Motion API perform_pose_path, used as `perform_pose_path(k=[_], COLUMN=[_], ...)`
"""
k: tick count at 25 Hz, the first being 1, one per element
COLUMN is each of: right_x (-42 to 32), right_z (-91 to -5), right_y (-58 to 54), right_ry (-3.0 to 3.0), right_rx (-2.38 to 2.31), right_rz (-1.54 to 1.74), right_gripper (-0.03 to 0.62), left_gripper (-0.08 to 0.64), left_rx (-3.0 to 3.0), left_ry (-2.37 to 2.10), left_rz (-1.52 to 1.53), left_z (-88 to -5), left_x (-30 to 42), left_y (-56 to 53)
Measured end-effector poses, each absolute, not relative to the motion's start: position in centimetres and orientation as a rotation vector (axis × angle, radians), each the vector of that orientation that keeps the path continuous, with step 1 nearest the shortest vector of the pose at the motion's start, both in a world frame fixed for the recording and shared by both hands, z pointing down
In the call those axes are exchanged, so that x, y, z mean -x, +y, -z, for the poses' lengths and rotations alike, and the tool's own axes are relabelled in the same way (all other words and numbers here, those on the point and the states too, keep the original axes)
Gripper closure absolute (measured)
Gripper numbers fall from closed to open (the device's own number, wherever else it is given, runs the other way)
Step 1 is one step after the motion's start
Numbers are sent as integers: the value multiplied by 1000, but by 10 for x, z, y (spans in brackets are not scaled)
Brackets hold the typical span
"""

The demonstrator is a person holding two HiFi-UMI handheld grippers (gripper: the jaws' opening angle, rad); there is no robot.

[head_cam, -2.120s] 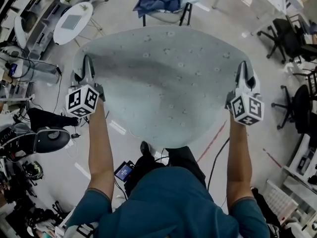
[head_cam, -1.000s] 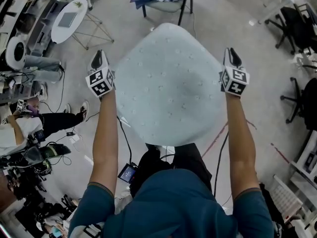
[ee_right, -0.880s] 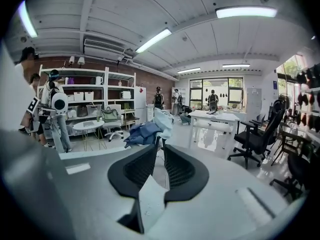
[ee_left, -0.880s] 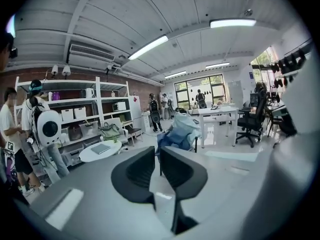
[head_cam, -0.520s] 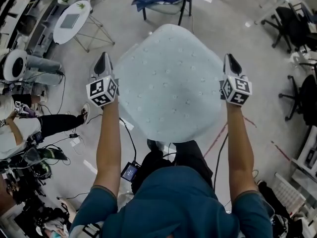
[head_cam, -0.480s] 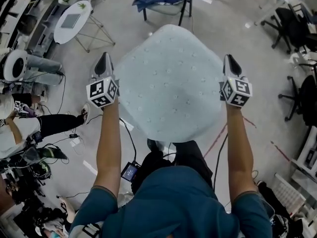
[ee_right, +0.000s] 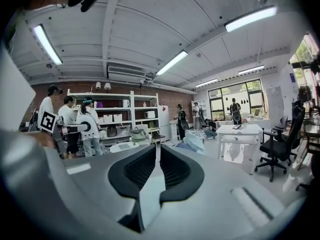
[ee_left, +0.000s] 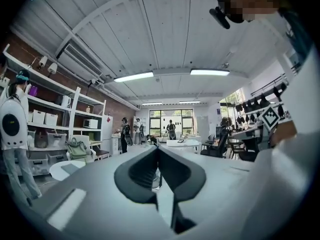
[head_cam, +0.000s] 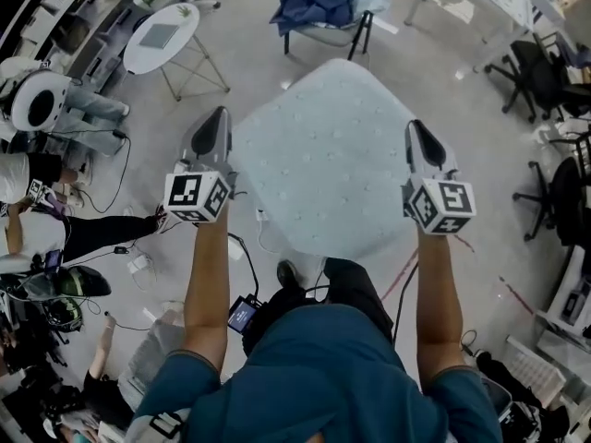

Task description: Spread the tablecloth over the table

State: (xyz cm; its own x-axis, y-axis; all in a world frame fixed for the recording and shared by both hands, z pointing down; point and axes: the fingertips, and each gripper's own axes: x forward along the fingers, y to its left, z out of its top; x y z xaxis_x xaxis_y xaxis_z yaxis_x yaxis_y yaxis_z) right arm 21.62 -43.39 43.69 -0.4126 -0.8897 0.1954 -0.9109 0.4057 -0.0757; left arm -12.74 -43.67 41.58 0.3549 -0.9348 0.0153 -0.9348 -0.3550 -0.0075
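at the far left of the head view a small round white table (head_cam: 159, 37) is seen, well apart from the work. the left gripper (head_cam: 218, 123) is held out at arm's length, its jaws brought together on the left edge of the tablecloth (head_cam: 323, 155). in the left gripper view a pale strip of the fabric is seen pinched in the narrow slot between the pads. the cloth is carried in the air, stretched fairly flat between the two tools. whatever lies under it is hidden, so the table to be covered cannot be picked out. a stand (head_cam: 355, 28) heaped with blue fabric is seen beyond the far edge of the cloth. the right gripper (head_cam: 417, 135) is likewise closed on the right edge, and a strip of cloth is seen nipped between its jaws in the right gripper view. office chairs (head_cam: 545, 72) are parked at the far right.

the step in hand is judged to be the floating of the sheet out over the table. it would be done well if both pinches were held firm and the two tools held level, so that the cloth is taut but not dragged from either grip. the far edge would best be let down first and the near edge last, so that air is let out and folds are avoided.
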Motion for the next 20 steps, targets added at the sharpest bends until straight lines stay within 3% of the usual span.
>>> perform_pose_path(k=[9, 20], right_x=[-111, 8], right_z=[-327, -306], right_y=[-333, -230], right_ry=[-2738, -2809], right_rx=[-1438, -1203], right_rz=[-82, 11], right_gripper=[566, 583], left_gripper=[560, 560], left_rx=[-2753, -2778], left_ry=[-1616, -1561], left_rz=[-15, 22], left_z=[-343, -329], left_x=[149, 217], left_y=[-346, -244])
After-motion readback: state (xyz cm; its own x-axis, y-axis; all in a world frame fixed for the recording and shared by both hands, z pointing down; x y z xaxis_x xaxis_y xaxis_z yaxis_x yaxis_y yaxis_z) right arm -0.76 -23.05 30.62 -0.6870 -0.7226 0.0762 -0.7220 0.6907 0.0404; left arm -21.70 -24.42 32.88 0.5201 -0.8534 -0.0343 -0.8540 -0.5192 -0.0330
